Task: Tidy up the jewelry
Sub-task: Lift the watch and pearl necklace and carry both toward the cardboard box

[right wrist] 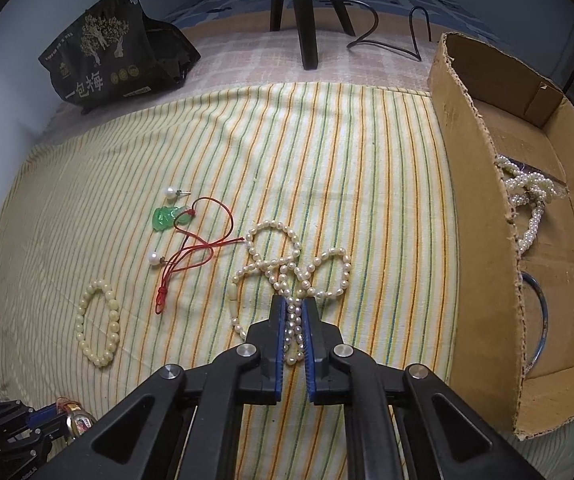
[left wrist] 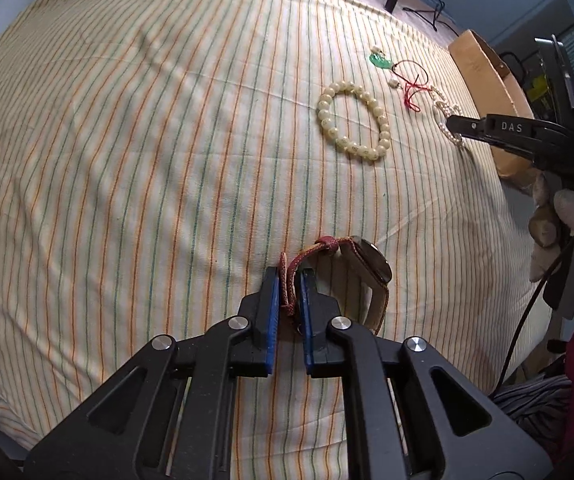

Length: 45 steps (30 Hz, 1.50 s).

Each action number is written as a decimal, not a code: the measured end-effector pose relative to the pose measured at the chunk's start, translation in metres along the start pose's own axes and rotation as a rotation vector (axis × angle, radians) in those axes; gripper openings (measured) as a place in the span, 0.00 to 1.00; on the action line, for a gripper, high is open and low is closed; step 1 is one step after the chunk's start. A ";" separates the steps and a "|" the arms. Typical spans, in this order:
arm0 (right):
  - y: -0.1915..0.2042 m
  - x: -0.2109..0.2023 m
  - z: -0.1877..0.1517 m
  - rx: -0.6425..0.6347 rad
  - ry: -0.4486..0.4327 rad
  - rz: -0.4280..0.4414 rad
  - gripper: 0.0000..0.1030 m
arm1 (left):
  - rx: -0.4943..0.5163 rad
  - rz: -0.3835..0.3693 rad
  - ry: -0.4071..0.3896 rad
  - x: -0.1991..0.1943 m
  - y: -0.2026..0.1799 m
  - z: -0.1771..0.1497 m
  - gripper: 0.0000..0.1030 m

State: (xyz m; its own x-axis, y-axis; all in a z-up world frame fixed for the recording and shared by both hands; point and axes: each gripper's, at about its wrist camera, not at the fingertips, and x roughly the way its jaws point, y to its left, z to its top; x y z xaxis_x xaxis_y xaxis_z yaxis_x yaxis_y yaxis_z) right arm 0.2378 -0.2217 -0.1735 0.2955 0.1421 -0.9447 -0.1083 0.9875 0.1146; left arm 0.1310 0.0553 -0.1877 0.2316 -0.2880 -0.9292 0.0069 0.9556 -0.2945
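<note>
1. Near the striped cloth's [right wrist: 347, 152] right edge, beside the cardboard box [right wrist: 483, 216], the right gripper [right wrist: 295, 320] is clamping strands of the pearl necklace [right wrist: 299, 268].
2. Lifting slowly should be letting its loose loops trail free without snagging the red cord [right wrist: 207, 240].
3. Toward the near edge, the left gripper [left wrist: 290, 288] is pinching the watch [left wrist: 371, 264] by its strap; both loads are best going over the box's wall.
</note>
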 end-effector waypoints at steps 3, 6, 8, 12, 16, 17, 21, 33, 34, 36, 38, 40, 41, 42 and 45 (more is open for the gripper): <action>-0.004 -0.008 -0.001 0.015 -0.016 0.019 0.01 | 0.028 0.019 -0.029 -0.005 -0.007 -0.001 0.07; -0.008 -0.018 0.000 0.030 -0.040 0.039 0.01 | 0.026 0.009 -0.058 -0.011 -0.013 0.003 0.07; -0.011 -0.022 0.000 0.042 -0.056 0.045 0.01 | 0.026 0.006 -0.071 -0.014 -0.014 0.004 0.07; -0.011 -0.020 -0.004 0.039 -0.050 0.054 0.01 | 0.025 0.006 -0.068 -0.015 -0.014 0.005 0.07; -0.015 -0.022 -0.004 0.078 -0.052 0.096 0.01 | 0.011 -0.003 -0.081 -0.020 -0.011 0.005 0.07; -0.015 -0.024 -0.002 0.083 -0.060 0.103 0.01 | 0.004 -0.008 -0.087 -0.022 -0.010 0.007 0.07; -0.016 -0.041 0.004 0.090 -0.101 0.131 0.01 | -0.005 -0.020 -0.111 -0.030 -0.009 0.007 0.07; -0.002 -0.099 0.011 0.056 -0.235 0.176 0.01 | 0.040 -0.055 -0.180 -0.055 -0.027 0.011 0.07; -0.001 -0.106 0.012 0.051 -0.251 0.176 0.01 | 0.040 -0.064 -0.183 -0.058 -0.029 0.012 0.07; 0.000 -0.114 0.012 0.042 -0.272 0.174 0.01 | 0.042 -0.071 -0.191 -0.062 -0.030 0.013 0.07; 0.001 -0.124 0.013 0.037 -0.295 0.180 0.01 | 0.040 -0.081 -0.194 -0.065 -0.032 0.015 0.07; 0.001 -0.130 0.013 0.032 -0.311 0.182 0.01 | 0.038 -0.091 -0.196 -0.067 -0.035 0.018 0.07; 0.001 -0.134 0.013 0.026 -0.322 0.180 0.01 | 0.039 -0.093 -0.199 -0.068 -0.036 0.019 0.07; 0.001 -0.138 0.014 0.021 -0.329 0.178 0.01 | 0.041 -0.095 -0.202 -0.069 -0.039 0.020 0.07; 0.000 -0.151 0.014 0.016 -0.358 0.193 0.01 | 0.053 -0.106 -0.211 -0.073 -0.046 0.022 0.07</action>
State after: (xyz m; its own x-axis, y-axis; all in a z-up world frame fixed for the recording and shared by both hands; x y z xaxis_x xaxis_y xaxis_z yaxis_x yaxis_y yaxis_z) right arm 0.2066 -0.2417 -0.0264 0.5830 0.3374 -0.7391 -0.1803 0.9407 0.2873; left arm 0.1357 0.0335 -0.1016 0.4245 -0.3728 -0.8251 0.0917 0.9243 -0.3705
